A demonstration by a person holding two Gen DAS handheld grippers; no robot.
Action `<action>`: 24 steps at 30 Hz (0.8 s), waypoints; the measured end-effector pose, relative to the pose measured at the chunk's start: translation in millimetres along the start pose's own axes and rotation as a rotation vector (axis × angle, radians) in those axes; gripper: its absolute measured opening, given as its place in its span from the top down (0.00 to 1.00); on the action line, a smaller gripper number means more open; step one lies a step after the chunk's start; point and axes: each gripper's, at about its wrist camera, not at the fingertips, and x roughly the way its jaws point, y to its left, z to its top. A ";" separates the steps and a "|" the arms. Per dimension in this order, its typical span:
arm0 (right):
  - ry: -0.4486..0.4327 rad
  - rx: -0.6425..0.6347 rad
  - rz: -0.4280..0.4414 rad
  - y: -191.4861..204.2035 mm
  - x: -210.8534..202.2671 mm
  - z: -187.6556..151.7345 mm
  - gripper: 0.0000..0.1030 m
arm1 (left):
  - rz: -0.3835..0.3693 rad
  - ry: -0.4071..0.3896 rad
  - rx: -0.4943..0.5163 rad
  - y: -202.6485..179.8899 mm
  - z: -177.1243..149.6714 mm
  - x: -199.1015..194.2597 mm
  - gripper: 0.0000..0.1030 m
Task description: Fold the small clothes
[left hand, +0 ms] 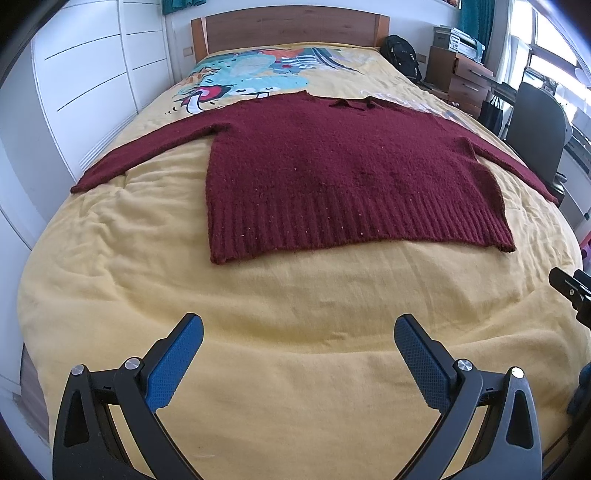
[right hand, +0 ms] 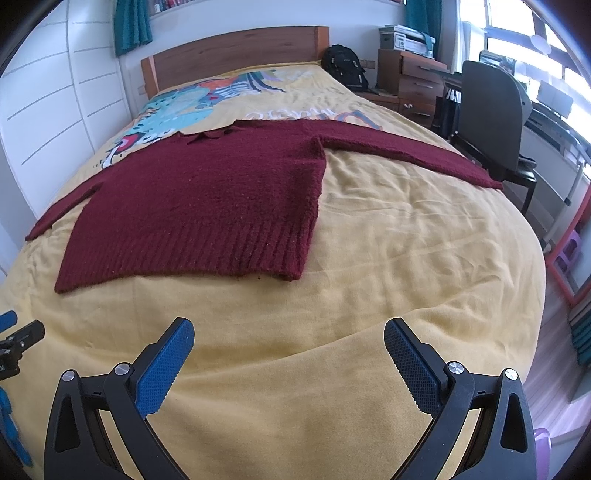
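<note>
A dark red knitted sweater (left hand: 343, 173) lies flat on the yellow bedspread (left hand: 295, 332), both sleeves spread out to the sides, ribbed hem toward me. It also shows in the right wrist view (right hand: 207, 206), left of centre. My left gripper (left hand: 298, 332) is open and empty, above the bedspread well short of the hem. My right gripper (right hand: 289, 338) is open and empty, also short of the hem and right of the sweater's body. Part of the right gripper shows at the right edge of the left wrist view (left hand: 572, 291).
The bed has a wooden headboard (left hand: 291, 27). White wardrobe doors (left hand: 85, 74) stand on the left. On the right are a black backpack (right hand: 345, 66), a wooden drawer unit (right hand: 417, 81) and a grey desk chair (right hand: 491, 114).
</note>
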 end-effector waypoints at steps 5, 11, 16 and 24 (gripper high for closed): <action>0.000 0.019 0.008 -3.2 0.0 -0.2 0.00 | -0.002 0.003 0.002 -0.2 0.5 0.8 0.01; 0.006 0.035 0.014 -7.2 1.0 -0.4 0.00 | 0.005 0.008 0.004 -1.1 3.1 0.0 0.01; 0.006 0.036 0.016 -8.6 1.0 -0.7 0.00 | 0.015 0.023 -0.014 -0.4 5.6 -1.9 0.01; 0.016 0.036 0.023 -8.2 2.0 1.2 0.00 | 0.022 0.060 -0.009 1.7 10.7 -5.8 0.01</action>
